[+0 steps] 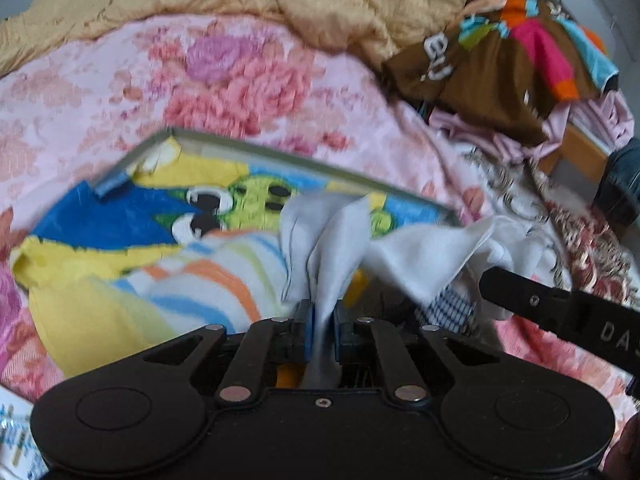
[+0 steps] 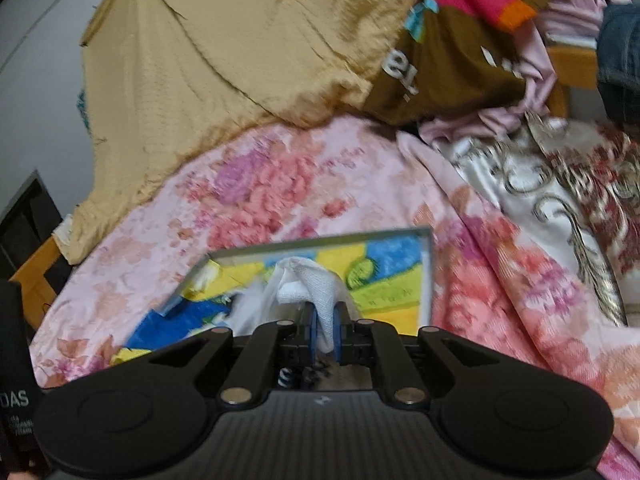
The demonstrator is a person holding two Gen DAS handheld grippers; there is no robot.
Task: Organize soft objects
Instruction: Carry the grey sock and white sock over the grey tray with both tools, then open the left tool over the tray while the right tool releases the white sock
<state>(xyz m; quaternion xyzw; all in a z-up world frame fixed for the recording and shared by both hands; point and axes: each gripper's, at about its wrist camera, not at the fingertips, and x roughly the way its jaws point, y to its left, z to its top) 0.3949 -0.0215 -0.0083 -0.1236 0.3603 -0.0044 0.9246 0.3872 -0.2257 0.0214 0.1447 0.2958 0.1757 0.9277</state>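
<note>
Left wrist view: the left gripper (image 1: 324,312) pinches a fold of the white cloth (image 1: 416,256) between its blue pads (image 1: 309,328); the cloth fans out ahead and to the right.
Right wrist view: the right gripper (image 2: 325,334) has its pads pressed onto another bunched part of the white cloth (image 2: 316,286).
Cloth position: held up between both grippers, over the tray (image 1: 304,160).
Tray contents: a cartoon-print towel (image 1: 120,216) in blue, yellow and green, with a striped towel (image 1: 208,284) lying on it.
Tray location: on the pink floral bedspread (image 1: 248,80).
Behind: a tan blanket (image 2: 240,48) bunched at the far side.
Far right: a brown garment (image 1: 488,76) with pink, orange and blue patches, on a pile of clothes.
Sharpness: both views are blurred.
</note>
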